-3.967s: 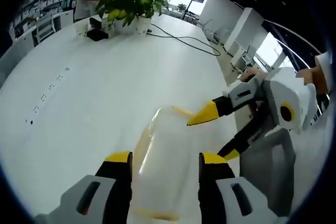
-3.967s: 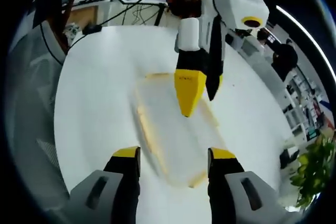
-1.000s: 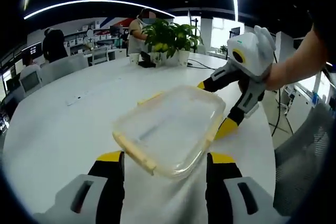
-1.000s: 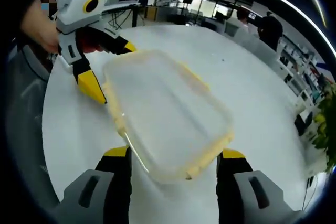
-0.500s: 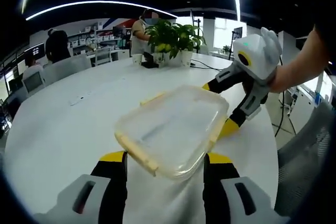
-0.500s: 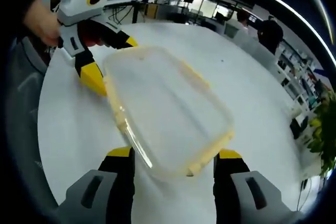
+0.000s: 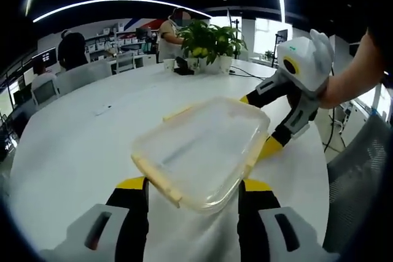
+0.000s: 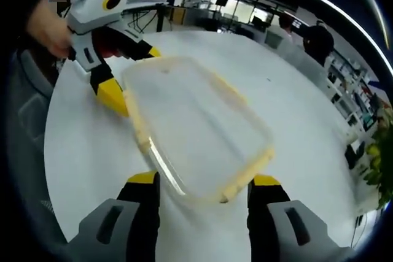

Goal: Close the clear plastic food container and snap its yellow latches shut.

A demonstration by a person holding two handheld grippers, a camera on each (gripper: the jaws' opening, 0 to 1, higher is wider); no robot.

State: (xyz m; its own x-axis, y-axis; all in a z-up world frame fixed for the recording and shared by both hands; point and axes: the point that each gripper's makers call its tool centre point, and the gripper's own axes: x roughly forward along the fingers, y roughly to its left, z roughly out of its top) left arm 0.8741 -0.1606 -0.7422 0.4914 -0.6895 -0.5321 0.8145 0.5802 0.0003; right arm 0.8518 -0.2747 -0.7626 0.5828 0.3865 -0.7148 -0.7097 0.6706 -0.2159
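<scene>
Straddling near end of clear container (image 7: 199, 151) with left gripper (image 7: 190, 191), jaws spread, no grip | right gripper (image 8: 199, 188) likewise agape at opposite end | yellow latches (image 7: 156, 179) along rim | resting on white table (image 7: 73, 145)

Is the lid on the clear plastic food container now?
Yes: the clear plastic food container is covered by its lid; whether its yellow latches are snapped, cannot tell.

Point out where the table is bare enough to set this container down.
Bare white table runs wide between the clear container and the potted plants at the far edge. In the right gripper view, open tabletop also lies beyond the container toward the seated people. It is crowded at the container's two ends, where the right gripper and left gripper straddle it.
</scene>
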